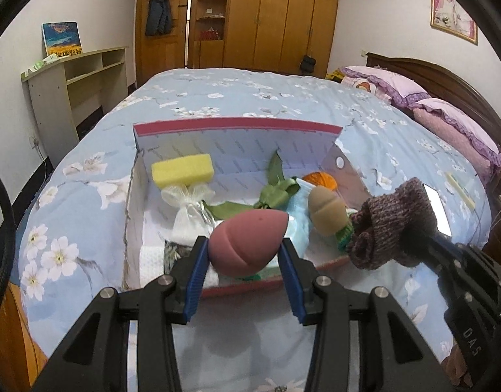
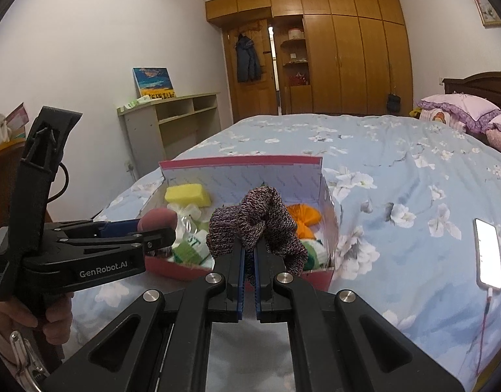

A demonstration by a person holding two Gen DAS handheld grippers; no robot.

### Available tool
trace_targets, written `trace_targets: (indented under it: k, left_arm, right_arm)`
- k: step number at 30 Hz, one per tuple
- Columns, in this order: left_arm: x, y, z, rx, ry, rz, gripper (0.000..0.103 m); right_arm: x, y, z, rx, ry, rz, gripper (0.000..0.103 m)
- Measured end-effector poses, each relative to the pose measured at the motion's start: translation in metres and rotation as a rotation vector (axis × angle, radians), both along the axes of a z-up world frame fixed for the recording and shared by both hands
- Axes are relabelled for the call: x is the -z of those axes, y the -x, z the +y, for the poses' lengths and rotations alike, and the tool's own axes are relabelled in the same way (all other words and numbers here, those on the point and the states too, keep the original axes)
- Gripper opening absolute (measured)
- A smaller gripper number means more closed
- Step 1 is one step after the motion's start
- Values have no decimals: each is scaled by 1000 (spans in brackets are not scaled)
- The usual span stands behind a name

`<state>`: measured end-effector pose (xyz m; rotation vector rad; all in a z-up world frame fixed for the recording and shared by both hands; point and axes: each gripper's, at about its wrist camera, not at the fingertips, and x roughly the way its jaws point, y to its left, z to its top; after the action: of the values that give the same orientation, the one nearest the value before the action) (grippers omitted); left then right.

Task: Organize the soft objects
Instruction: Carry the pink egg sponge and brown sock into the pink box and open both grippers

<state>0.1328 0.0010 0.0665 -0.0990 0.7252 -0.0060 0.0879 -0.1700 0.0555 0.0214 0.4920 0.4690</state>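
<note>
Left fingers [image 1: 243, 254] squeezing squishy pink sponge egg [image 1: 247, 241]; right fingers [image 2: 249, 258] pinching floppy knit sock [image 2: 257, 225], box [image 2: 240, 160] at 12 o'clock.

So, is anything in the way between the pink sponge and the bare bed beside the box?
Nothing visible. The left hand-held gripper holds the pink sponge above the box, clear of its walls, with open bed to the left.

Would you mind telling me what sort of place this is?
Almost certainly a home bedroom: a bed with a floral cover, ruffled pillows by a wooden headboard, and built-in wooden wardrobes along the far wall.
</note>
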Motion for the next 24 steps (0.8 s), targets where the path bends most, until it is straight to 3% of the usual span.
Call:
trace_targets:
  k: [24]
  left_arm:
    - [1, -57, 5, 4, 1, -4, 45]
  right_arm:
    - [-7, -76, 9, 59, 21, 6, 5]
